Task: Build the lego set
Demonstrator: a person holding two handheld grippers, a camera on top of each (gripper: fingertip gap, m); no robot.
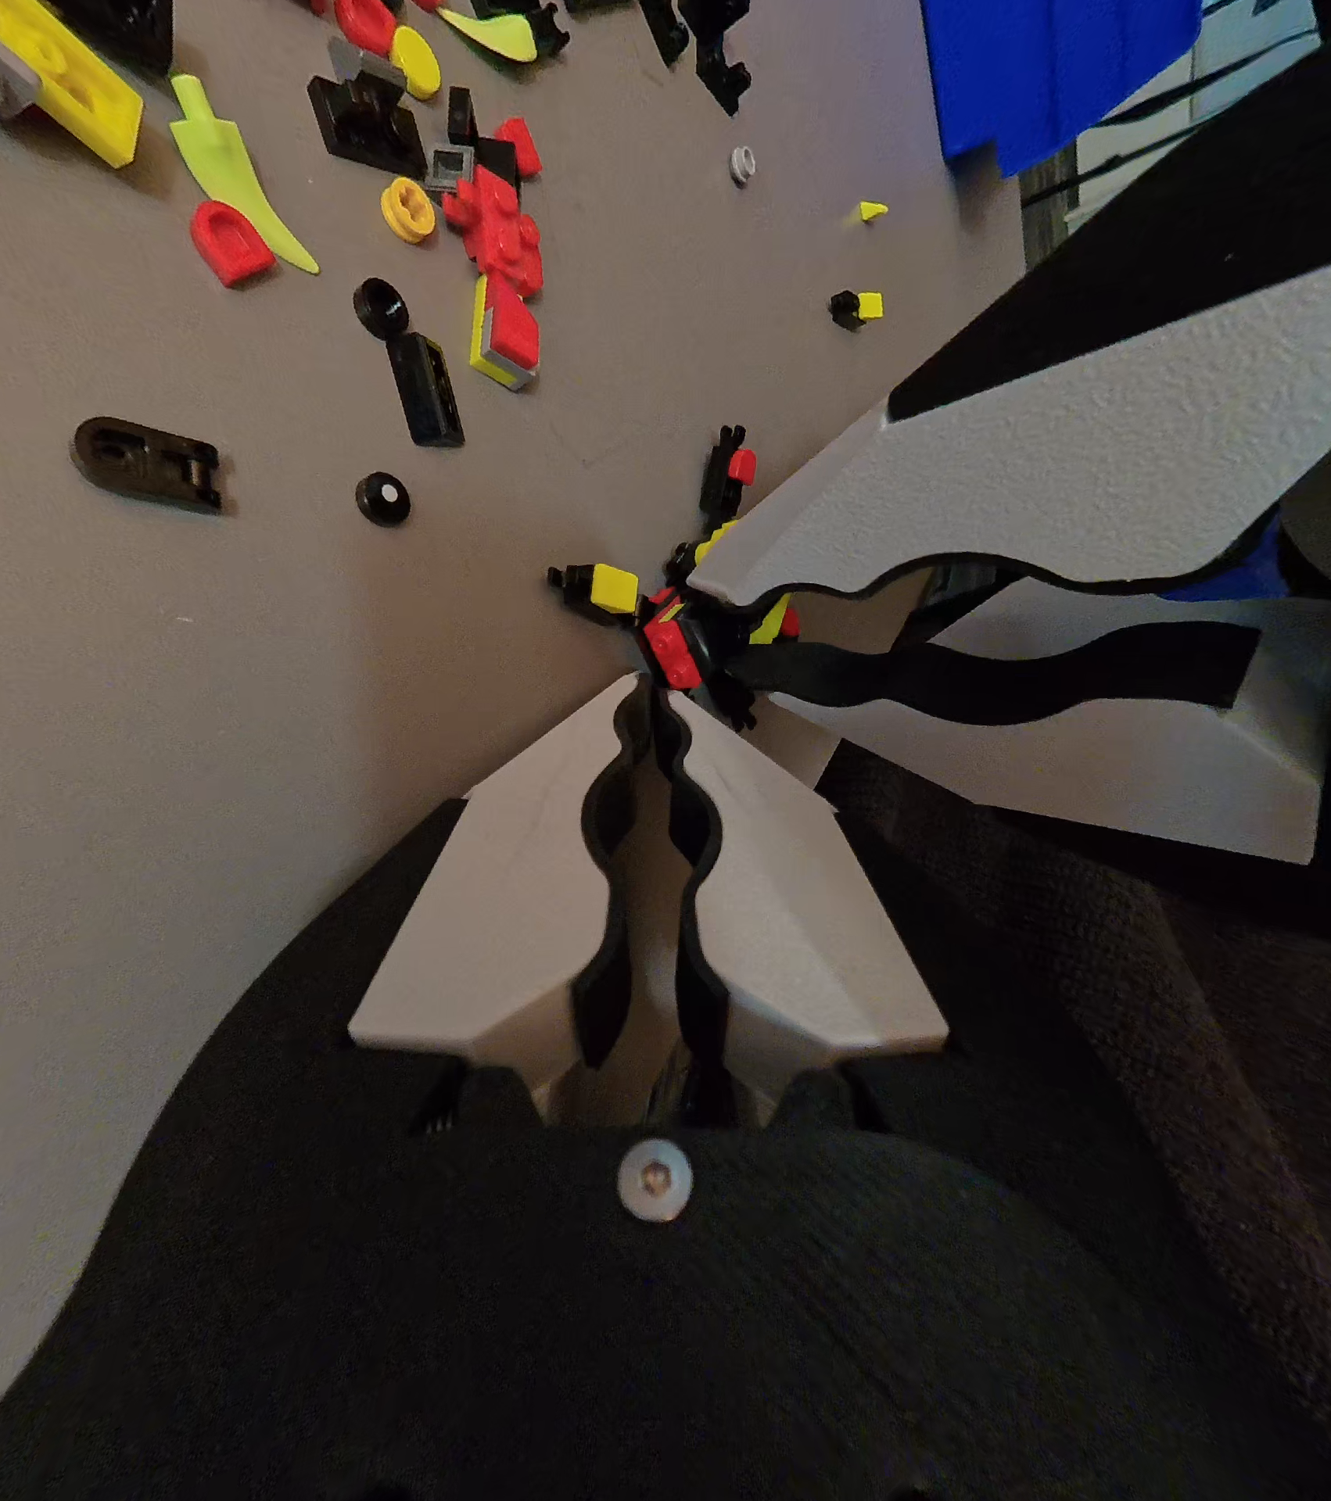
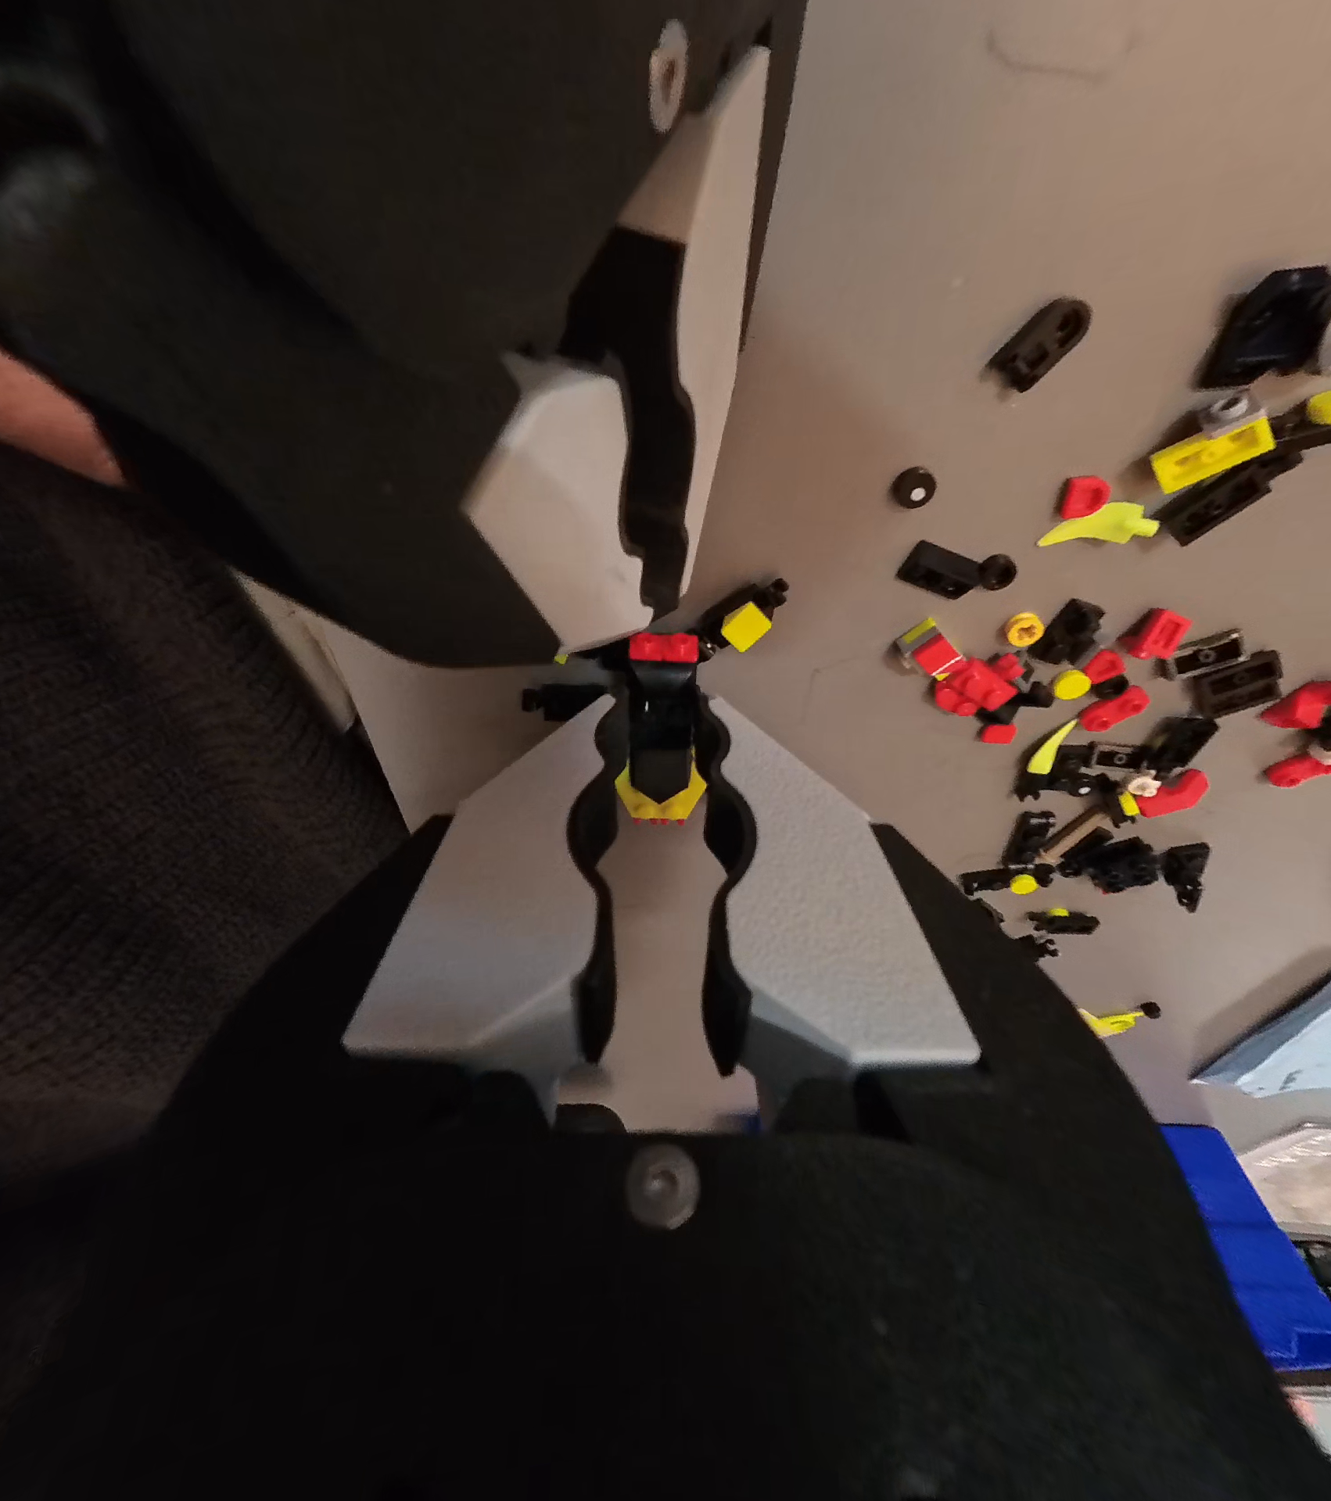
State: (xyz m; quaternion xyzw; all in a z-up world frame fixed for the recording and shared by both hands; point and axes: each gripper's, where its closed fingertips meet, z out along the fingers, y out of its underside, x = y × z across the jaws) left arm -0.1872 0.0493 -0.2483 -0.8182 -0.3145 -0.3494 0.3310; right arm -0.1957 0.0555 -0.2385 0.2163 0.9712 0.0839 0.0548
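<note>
A small black, yellow and red lego model (image 2: 658,743) sits between the fingers of my right gripper (image 2: 658,715), which is shut on it just above the grey table (image 2: 971,203). A red plate (image 2: 662,647) is at the model's far end. My left gripper (image 1: 650,686) is shut, and its tips touch that red plate (image 1: 674,650). In the right wrist view the left gripper (image 2: 658,601) comes down from above onto the plate. In the left wrist view the right gripper (image 1: 735,642) reaches in from the right. The model's limbs with yellow blocks (image 1: 613,586) stick out sideways.
Loose pieces lie scattered on the table: a red cluster (image 1: 500,235), a yellow plate (image 1: 53,89), a lime blade (image 1: 232,170), a black link (image 1: 146,463), a black round tile (image 1: 383,497). A blue bin (image 1: 1052,73) stands at the table's edge. A dark sleeve (image 2: 118,731) fills the left.
</note>
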